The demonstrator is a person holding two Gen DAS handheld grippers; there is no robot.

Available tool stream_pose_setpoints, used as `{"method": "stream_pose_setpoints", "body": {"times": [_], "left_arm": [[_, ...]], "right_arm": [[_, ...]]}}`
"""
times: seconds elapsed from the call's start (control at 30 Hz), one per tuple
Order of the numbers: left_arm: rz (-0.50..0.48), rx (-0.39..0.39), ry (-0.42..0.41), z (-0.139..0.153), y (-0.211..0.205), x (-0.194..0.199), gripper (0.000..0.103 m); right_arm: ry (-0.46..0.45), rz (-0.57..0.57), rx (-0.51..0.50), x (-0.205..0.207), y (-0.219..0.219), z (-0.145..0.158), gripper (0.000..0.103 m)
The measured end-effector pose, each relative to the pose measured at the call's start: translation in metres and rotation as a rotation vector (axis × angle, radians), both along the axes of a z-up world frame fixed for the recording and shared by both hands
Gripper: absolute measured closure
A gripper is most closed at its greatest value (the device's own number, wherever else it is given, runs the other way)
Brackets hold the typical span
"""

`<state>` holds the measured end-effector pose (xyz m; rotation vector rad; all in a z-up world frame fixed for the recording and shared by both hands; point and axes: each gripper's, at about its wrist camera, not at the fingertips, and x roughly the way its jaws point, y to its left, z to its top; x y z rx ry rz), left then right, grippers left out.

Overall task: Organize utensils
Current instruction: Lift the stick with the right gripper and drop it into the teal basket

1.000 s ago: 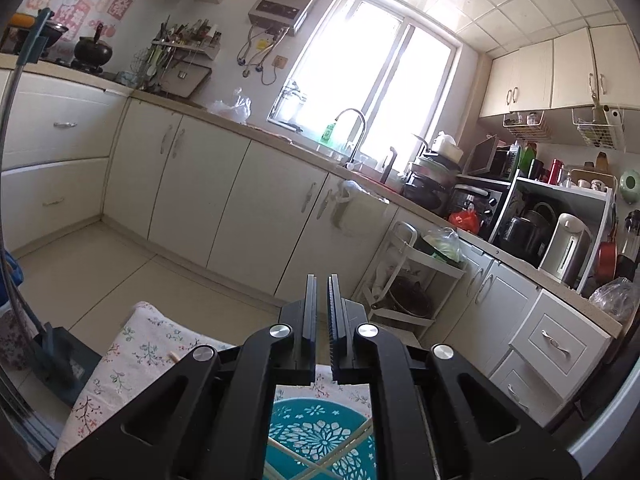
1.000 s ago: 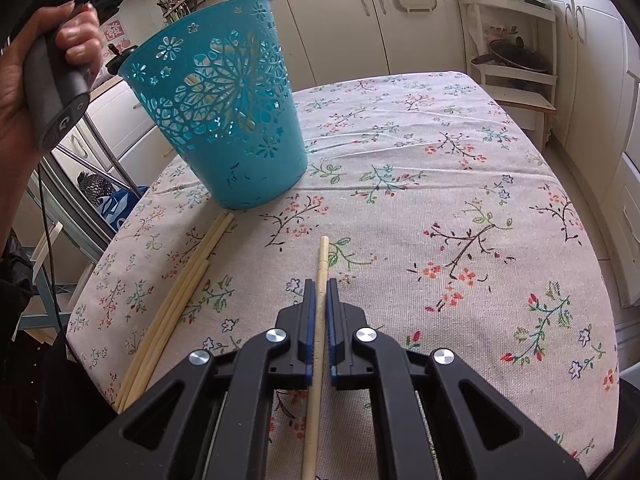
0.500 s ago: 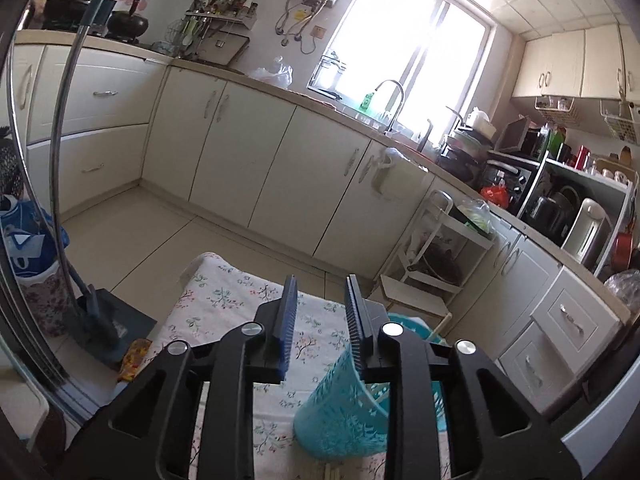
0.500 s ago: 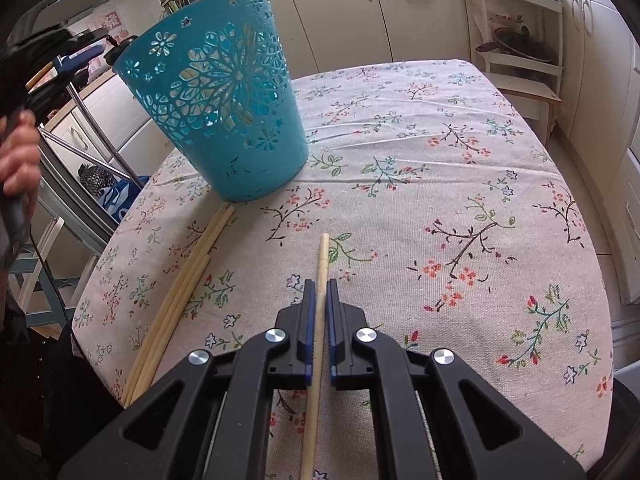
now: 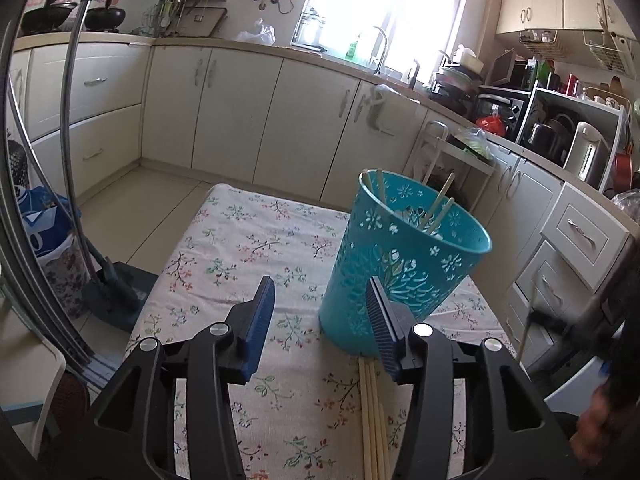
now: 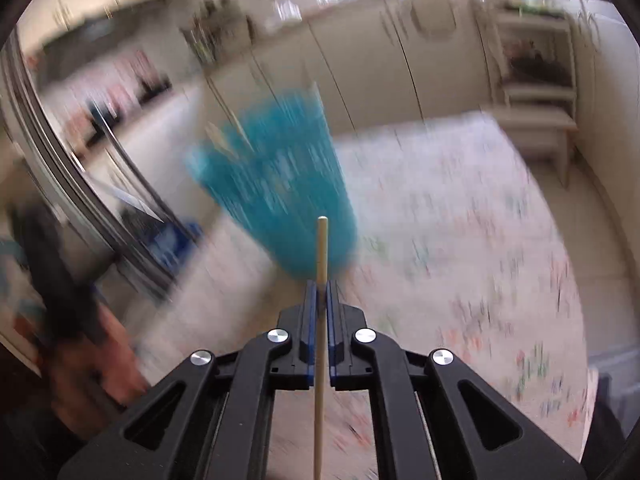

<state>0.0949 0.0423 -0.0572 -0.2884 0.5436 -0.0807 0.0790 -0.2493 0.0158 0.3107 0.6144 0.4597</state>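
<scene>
A teal perforated bin (image 5: 404,256) stands on the floral tablecloth (image 5: 240,248) with several chopsticks leaning inside it. More loose chopsticks (image 5: 374,412) lie on the cloth just in front of the bin. My left gripper (image 5: 320,304) hovers above the cloth beside the bin's base, its jaws opening with nothing between them. In the blurred right wrist view my right gripper (image 6: 318,292) is shut on a single wooden chopstick (image 6: 321,248), lifted off the table and pointing toward the bin (image 6: 280,196).
Cream kitchen cabinets (image 5: 240,108) run along the far walls. A dustpan and broom (image 5: 112,284) stand on the floor left of the table. A white shelf rack (image 5: 452,152) and drawers (image 5: 576,248) lie beyond the bin. A hand (image 5: 600,416) appears at the lower right.
My left gripper came down toward the table and its jaws parted. My right gripper lifted the chopstick off the cloth and tilted up toward the bin.
</scene>
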Motion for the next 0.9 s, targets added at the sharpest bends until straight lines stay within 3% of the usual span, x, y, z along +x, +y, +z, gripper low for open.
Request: {"method": "stream_pose_setpoints", "body": {"times": [0.1, 0.17, 0.27, 0.43, 0.53, 0.57, 0.6, 0.77, 0.9], "left_arm": [[0.019, -0.023, 0.031, -0.008, 0.003, -0.005, 0.058], [0.03, -0.037, 0.032, -0.01, 0.004, -0.01, 0.058], [0.033, -0.038, 0.025, -0.009, 0.002, -0.017, 0.058], [0.027, -0.045, 0.033, -0.012, 0.006, -0.02, 0.057], [0.035, -0.056, 0.045, -0.018, 0.012, -0.019, 0.057], [0.039, -0.059, 0.05, -0.021, 0.014, -0.019, 0.057], [0.043, -0.06, 0.055, -0.023, 0.015, -0.019, 0.057], [0.046, -0.054, 0.083, -0.032, 0.016, -0.019, 0.057], [0.044, -0.038, 0.093, -0.033, 0.012, -0.022, 0.055]], "right_arm": [[-0.23, -0.059, 0.094, 0.014, 0.008, 0.064, 0.098], [-0.354, -0.1, 0.099, 0.028, 0.024, 0.092, 0.098], [-0.417, -0.109, 0.07, 0.051, 0.051, 0.104, 0.098], [-0.378, -0.084, 0.033, 0.064, 0.065, 0.091, 0.098], [-0.348, -0.067, -0.022, 0.056, 0.044, 0.084, 0.096], [-0.322, -0.09, -0.073, 0.055, 0.034, 0.076, 0.082], [-0.292, -0.116, -0.099, 0.056, 0.023, 0.069, 0.067], [-0.047, -0.165, -0.087, 0.054, -0.027, 0.015, 0.066], [0.12, -0.066, -0.114, 0.026, -0.003, -0.03, 0.066]]}}
